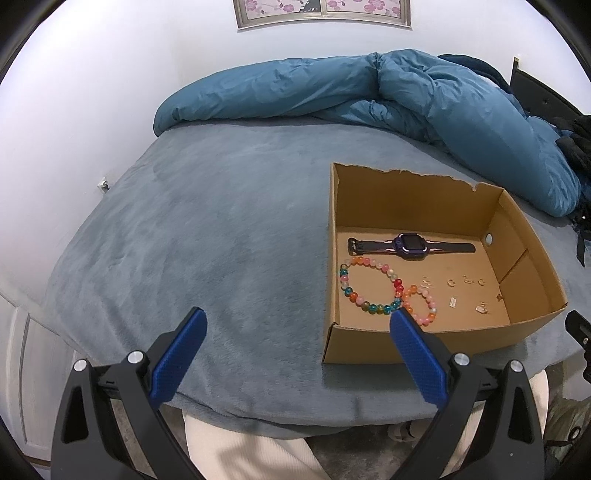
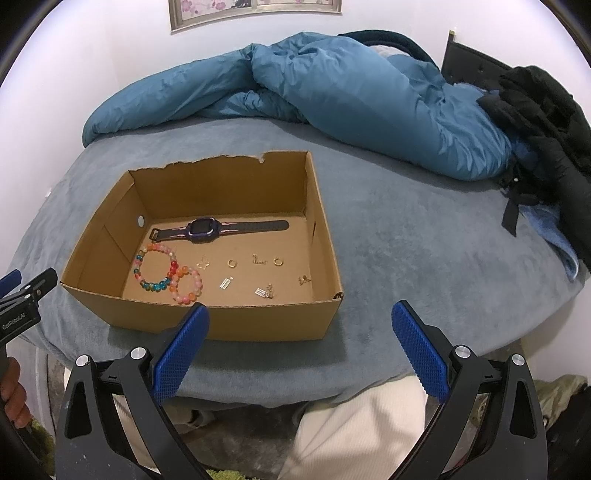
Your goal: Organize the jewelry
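The jewelry lay inside the cardboard box (image 1: 424,343) on the bed, the watch (image 1: 408,245) stretched left to right across the frame's middle right, the beaded bracelets (image 1: 369,288) nearer. The left gripper (image 1: 297,325) (jaws spread, holding nothing) sat lower left of them, its right finger overlapping the box's near wall. The right gripper (image 2: 300,317), equally released and empty, stood below the box's lower-right corner, so I judged the left closer to the bracelets.

Premises: a home bedroom. Evidence: a bed (image 1: 207,236) covered in grey plush fabric, a crumpled blue duvet (image 2: 351,96) along its far side, dark clothing (image 2: 546,122) heaped at one end, and a framed floral picture (image 1: 323,13) on the white wall.
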A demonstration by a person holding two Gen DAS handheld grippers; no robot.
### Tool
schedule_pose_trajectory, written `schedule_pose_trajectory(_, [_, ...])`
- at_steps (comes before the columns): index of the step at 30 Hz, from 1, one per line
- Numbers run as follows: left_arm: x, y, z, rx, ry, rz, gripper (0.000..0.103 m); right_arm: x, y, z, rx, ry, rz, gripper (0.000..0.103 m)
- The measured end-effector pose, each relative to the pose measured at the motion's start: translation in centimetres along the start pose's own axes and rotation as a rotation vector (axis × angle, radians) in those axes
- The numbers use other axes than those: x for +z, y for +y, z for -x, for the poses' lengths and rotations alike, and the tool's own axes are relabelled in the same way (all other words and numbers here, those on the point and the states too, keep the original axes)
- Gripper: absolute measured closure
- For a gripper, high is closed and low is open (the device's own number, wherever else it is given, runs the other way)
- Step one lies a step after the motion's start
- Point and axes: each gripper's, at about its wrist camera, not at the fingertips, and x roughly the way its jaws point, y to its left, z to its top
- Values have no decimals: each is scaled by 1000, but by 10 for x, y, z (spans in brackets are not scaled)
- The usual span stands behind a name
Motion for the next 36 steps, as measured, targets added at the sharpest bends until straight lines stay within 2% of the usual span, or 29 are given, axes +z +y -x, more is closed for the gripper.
schedule_pose_trajectory(36, [-2, -4, 1, -23, -31, 2, 6, -5, -1, 8, -11, -49, -44, 8])
